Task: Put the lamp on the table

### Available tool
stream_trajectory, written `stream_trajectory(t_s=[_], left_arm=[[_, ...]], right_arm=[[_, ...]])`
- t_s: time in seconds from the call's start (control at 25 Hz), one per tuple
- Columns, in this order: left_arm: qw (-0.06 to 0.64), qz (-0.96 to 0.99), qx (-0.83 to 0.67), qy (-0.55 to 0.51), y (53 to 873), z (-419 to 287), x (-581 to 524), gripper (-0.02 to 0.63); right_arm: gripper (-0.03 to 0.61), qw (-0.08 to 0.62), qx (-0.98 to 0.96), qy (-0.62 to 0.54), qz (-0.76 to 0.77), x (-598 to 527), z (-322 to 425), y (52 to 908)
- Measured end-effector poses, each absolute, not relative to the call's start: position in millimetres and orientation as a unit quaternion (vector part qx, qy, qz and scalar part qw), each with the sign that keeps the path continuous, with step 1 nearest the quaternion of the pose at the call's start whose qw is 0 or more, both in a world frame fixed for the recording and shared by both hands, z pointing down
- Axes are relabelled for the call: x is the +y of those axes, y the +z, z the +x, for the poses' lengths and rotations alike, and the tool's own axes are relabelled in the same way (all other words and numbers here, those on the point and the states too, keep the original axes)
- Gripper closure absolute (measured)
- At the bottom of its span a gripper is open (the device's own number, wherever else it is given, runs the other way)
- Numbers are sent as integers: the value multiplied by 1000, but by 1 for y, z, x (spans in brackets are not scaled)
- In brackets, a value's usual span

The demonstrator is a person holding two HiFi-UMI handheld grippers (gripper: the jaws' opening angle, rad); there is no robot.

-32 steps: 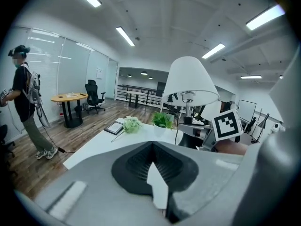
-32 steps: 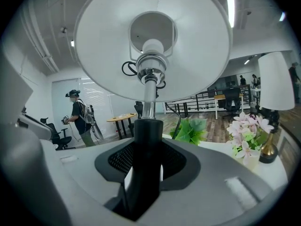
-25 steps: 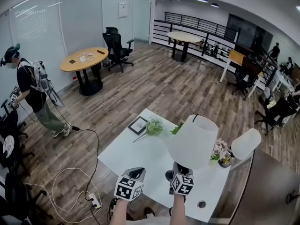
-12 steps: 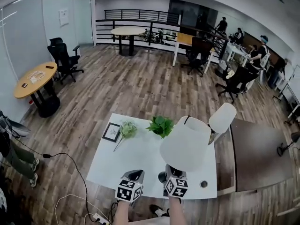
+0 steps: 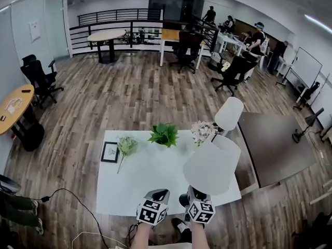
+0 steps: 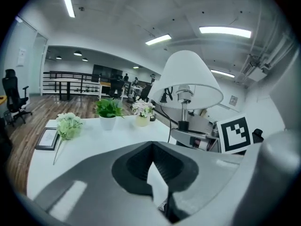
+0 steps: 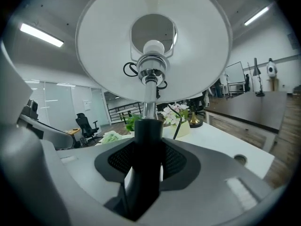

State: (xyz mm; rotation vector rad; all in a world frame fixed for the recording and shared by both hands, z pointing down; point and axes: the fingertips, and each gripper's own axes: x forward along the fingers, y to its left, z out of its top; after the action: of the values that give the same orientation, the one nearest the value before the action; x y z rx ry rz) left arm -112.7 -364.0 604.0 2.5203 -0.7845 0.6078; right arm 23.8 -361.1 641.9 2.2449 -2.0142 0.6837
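The lamp (image 5: 211, 165) has a white cone shade and a black stem. It stands upright over the near right part of the white table (image 5: 140, 185). My right gripper (image 5: 193, 197) is shut on the stem below the shade. The right gripper view looks up into the shade (image 7: 153, 41), with the stem (image 7: 146, 145) clamped between the jaws. The lamp's dark base (image 5: 183, 199) shows near the table's front edge; whether it touches the top is unclear. My left gripper (image 5: 158, 196) hovers just left of it, jaws together, holding nothing. In the left gripper view the lamp (image 6: 190, 79) rises to the right.
On the table stand a green potted plant (image 5: 164, 134), a pink flower pot (image 5: 202, 131), a pale bouquet (image 5: 126, 145), a picture frame (image 5: 110, 152) and a second white lamp (image 5: 229, 113) at the far right corner. A dark desk (image 5: 272, 144) adjoins on the right. Cables (image 5: 78, 201) lie on the floor at left.
The head view has swung round, so the table now sits squarer and the person at the left is gone from view. The right gripper still holds the lamp; both grippers stay at the near edge.
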Motion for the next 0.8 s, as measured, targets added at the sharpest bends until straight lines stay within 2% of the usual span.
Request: stream_trajectory(t_s=[0.4, 0.8], left_arm=[[206, 926, -186, 257, 653, -92, -351, 614], [172, 934, -144, 278, 671, -76, -361, 614]], right_arm=[[408, 10, -579, 207, 789, -323, 60, 691], [408, -2, -563, 184, 806, -374, 81, 724]])
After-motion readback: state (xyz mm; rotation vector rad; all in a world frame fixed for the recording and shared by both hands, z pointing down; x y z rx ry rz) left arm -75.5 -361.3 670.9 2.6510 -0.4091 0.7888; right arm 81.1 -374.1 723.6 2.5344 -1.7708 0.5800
